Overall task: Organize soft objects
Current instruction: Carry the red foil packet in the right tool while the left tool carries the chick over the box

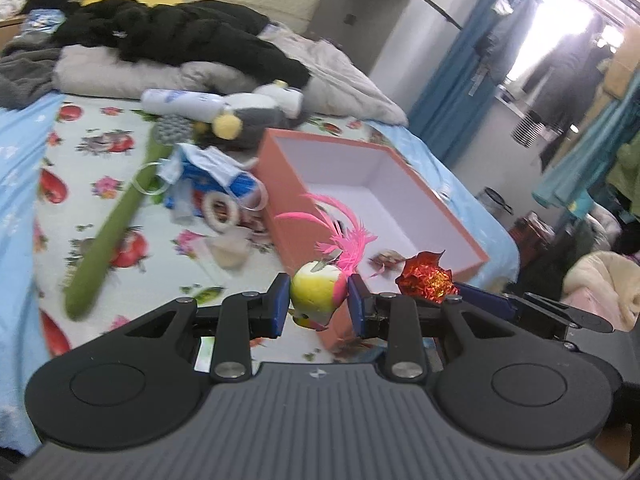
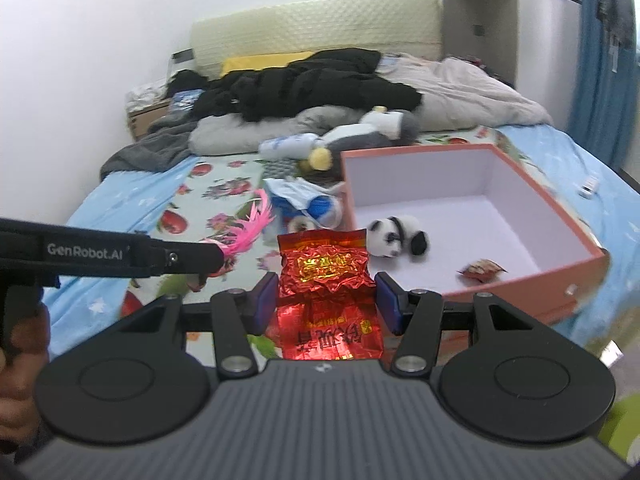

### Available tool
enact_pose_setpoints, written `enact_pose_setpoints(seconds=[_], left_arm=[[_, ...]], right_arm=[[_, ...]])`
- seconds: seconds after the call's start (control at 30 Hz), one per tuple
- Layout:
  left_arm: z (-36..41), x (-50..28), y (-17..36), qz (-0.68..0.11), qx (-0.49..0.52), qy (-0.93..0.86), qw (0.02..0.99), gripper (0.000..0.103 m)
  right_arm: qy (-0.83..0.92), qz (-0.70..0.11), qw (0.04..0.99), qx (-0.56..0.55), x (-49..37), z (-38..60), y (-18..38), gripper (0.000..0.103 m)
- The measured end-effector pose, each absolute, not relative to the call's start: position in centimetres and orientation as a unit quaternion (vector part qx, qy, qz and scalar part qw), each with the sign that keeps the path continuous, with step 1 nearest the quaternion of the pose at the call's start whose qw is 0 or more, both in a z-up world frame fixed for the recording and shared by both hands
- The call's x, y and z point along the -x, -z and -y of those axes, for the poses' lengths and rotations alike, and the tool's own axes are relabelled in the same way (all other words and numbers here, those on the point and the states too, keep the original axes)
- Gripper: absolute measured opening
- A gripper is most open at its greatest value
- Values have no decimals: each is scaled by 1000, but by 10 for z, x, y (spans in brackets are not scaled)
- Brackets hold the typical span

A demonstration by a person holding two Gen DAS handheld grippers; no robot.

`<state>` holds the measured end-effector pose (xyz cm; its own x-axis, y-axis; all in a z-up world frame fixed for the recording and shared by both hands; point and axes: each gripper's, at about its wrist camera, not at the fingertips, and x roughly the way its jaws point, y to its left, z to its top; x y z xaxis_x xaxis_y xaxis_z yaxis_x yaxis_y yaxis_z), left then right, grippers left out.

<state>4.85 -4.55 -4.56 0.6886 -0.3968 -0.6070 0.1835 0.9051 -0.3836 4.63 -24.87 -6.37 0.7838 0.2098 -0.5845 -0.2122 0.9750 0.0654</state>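
My left gripper is shut on a yellow and pink toy bird whose pink feather tail sticks up. My right gripper is shut on a red foil packet with gold print. Both are held above the flowered bed sheet, beside the near corner of an orange box with a white inside. In the box lie a small panda plush and a small brownish wrapper. From the left wrist view the red packet shows just right of the bird. The left gripper's arm crosses the right wrist view.
A green stick-shaped soft toy, a blue and white package, a white bottle and a grey plush with a yellow ball lie on the sheet left of the box. Black clothes and pillows pile at the bed's head.
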Motion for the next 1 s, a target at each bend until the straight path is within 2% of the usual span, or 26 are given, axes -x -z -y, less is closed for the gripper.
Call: enact_pose_setpoints(seconds=[0.43,0.73,1.0], left_arm=[[101,-64,48,-376,125,222,891,36],[125,-122,23,-351,112,241,898,36],[142,-197,16,-366,103,242,893,36]], right_arm=[[-65,-317,946,-38,-57,287,69,56],[-63,-319,943,-64,-106,304,75,56],[-74,-332,940,-39,-166,321,63,56]])
